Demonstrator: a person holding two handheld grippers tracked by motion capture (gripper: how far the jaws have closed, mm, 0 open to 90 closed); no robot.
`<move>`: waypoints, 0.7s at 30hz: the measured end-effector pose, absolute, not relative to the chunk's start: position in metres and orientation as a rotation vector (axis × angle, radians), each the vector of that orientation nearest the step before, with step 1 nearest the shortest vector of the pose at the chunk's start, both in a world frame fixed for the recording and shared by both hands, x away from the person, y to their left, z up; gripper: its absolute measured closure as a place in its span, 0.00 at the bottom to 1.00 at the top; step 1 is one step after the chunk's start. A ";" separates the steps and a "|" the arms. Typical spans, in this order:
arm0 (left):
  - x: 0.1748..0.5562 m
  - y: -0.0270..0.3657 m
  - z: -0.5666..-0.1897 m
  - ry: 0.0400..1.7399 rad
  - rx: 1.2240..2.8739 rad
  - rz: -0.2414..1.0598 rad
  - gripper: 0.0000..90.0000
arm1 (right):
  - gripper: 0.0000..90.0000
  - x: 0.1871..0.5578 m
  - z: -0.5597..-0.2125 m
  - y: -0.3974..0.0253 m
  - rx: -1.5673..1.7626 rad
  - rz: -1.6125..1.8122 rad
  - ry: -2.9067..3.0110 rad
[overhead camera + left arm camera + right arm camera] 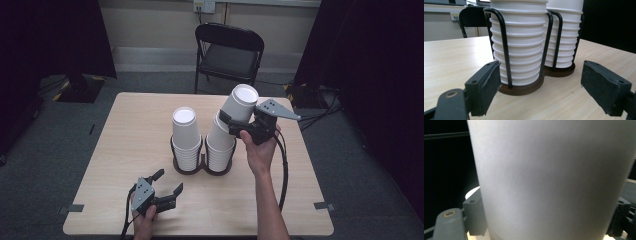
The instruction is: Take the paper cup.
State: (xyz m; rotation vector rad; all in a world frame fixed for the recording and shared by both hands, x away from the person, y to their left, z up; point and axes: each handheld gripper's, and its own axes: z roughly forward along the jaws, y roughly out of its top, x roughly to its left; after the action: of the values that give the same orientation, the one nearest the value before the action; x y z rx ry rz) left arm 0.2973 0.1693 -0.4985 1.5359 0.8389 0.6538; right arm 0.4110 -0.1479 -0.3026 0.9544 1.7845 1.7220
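A: Which way does the tilted white paper cup lie from the right gripper?

B: It sits between the jaws, which pinch its side wall. In the right gripper view the cup wall spans the whole gap between them. The cup's long axis leans up and to the right, away from the vertical axis of the right-hand stack of white paper cups, whose top it appears to be leaving, though I cannot tell if the two still touch.

A: And the left gripper?

B: It rests low near the table's front edge, jaws spread wide and holding nothing. It points at the left-hand cup stack in the black wire holder on a round brown base, just beyond its pads.

A: Which hand is nearer the lifted cup?

B: The right hand. The light wooden table lies well below the cup.
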 end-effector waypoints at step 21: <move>0.304 0.168 -0.497 0.890 1.585 0.614 0.24 | 0.17 0.378 -0.313 -0.193 1.040 1.727 1.690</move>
State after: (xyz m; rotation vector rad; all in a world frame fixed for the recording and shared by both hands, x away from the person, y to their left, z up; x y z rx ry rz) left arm 0.3041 0.1682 -0.4969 1.5851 0.8899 0.6138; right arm 0.3780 -0.1932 -0.3133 1.0400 1.6904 1.7268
